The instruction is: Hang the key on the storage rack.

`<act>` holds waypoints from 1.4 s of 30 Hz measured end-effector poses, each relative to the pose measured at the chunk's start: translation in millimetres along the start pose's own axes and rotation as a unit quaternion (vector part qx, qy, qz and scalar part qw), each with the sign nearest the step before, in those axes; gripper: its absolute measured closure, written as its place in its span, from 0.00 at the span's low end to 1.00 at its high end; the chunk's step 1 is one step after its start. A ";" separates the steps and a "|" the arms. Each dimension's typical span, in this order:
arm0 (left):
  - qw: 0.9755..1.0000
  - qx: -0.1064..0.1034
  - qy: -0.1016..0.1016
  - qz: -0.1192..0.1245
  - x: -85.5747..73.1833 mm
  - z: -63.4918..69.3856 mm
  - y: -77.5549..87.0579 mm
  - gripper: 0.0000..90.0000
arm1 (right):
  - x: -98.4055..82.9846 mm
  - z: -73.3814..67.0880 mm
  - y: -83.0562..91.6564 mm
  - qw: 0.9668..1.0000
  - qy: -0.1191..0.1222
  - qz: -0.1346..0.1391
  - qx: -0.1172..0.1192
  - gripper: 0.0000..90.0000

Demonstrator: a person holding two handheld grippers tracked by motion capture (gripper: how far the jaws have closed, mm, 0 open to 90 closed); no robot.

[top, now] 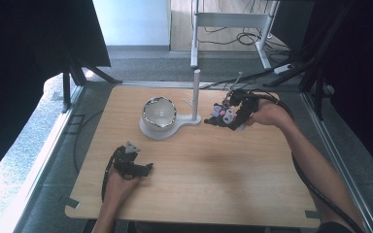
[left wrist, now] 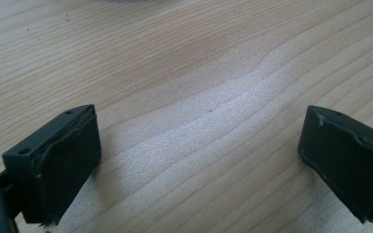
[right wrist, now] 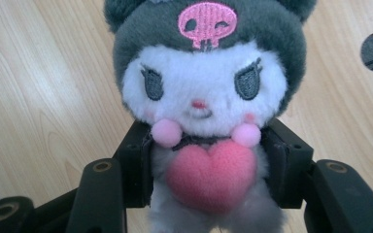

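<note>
Grey floor and dark curtains frame a pale wooden table (top: 199, 165), seen from the high view, with cables and a white frame beyond its far edge. On the table stands a white stand (top: 195, 97), an upright post on a round base, and a bowl (top: 159, 112) with a speckled rim sits on that base.

To the right of the post, the right gripper (top: 212, 121) is held above the wood, and its jaws are clamped on a plush (right wrist: 204, 111). In the right gripper view the toy sits squarely between the two jaws: the pads press on its body from either side, at the level of the heart, while the head rises clear above the jaw tips and the lower body hangs down between the gripper's arms.

The plush has a white face under a dark grey hood bearing a pink skull, grey stitched eyes, a small pink nose, two pink pompoms at the neck and a pink heart on the chest.

Near the front left, the left gripper (top: 148, 168) lies low on the table, its jaws standing wide apart with bare wood between them.
</note>
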State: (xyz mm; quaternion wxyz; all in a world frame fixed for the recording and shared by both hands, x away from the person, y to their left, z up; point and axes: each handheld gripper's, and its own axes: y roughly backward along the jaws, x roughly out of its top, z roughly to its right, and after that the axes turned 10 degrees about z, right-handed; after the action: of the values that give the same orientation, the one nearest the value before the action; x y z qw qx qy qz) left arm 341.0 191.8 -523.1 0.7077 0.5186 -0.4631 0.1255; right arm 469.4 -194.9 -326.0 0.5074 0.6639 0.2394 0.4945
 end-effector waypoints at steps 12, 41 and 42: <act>1.000 -0.001 -0.002 -0.002 0.1 -0.3 0.3 0.02 | 16.3 14.2 22.8 1.000 -0.013 0.018 -0.018 0.51; 1.000 -0.001 0.000 -0.001 0.0 0.0 0.1 0.02 | 60.0 48.5 43.3 0.996 -0.047 0.048 -0.052 0.51; 1.000 -0.001 0.000 -0.001 0.0 0.0 0.1 0.02 | 62.3 50.9 42.2 0.996 -0.048 0.049 -0.053 0.51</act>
State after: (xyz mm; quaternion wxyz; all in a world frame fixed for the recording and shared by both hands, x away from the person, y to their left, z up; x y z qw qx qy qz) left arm 340.9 191.9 -523.1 0.7082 0.5186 -0.4627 0.1242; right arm 532.1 -181.7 -261.6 0.5278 0.6699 0.1562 0.4983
